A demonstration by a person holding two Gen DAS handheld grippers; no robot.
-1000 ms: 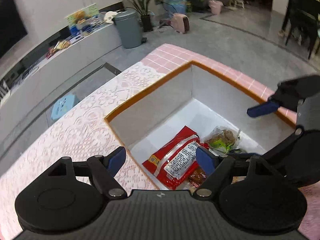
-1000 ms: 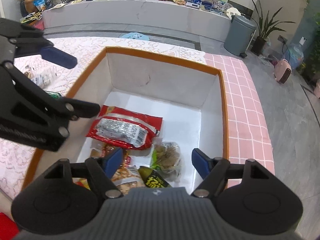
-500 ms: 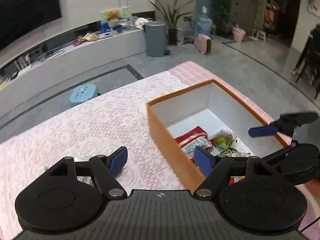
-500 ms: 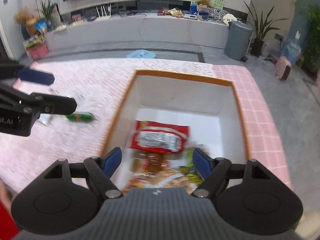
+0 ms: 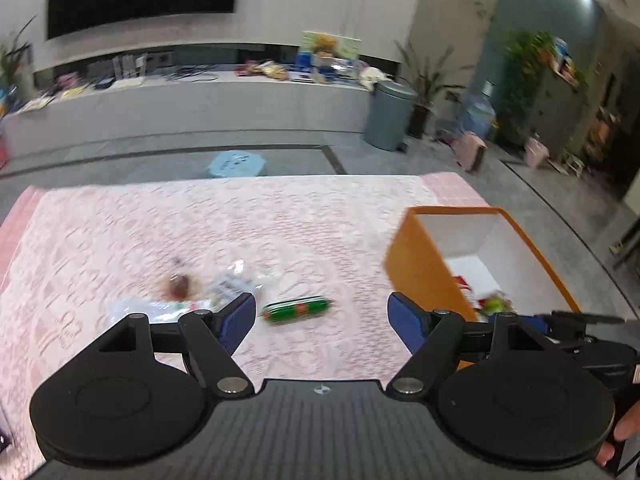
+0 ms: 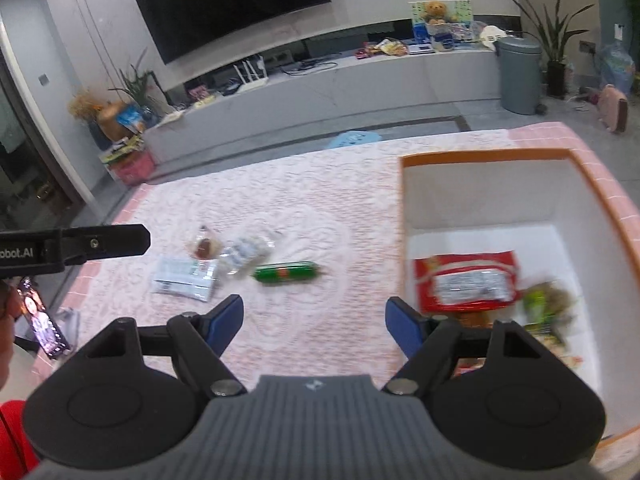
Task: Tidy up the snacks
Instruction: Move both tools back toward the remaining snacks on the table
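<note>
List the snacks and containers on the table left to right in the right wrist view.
White flat packet → green sausage stick → orange box → red bag inside it → green-and-clear bag inside it.

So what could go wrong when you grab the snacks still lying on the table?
The green sausage is round, so it might roll away as a gripper closes on it. The clear packets and white packet lie overlapping, so one grab could drag a neighbour. The orange box stands close; a swinging gripper might bump it.
</note>
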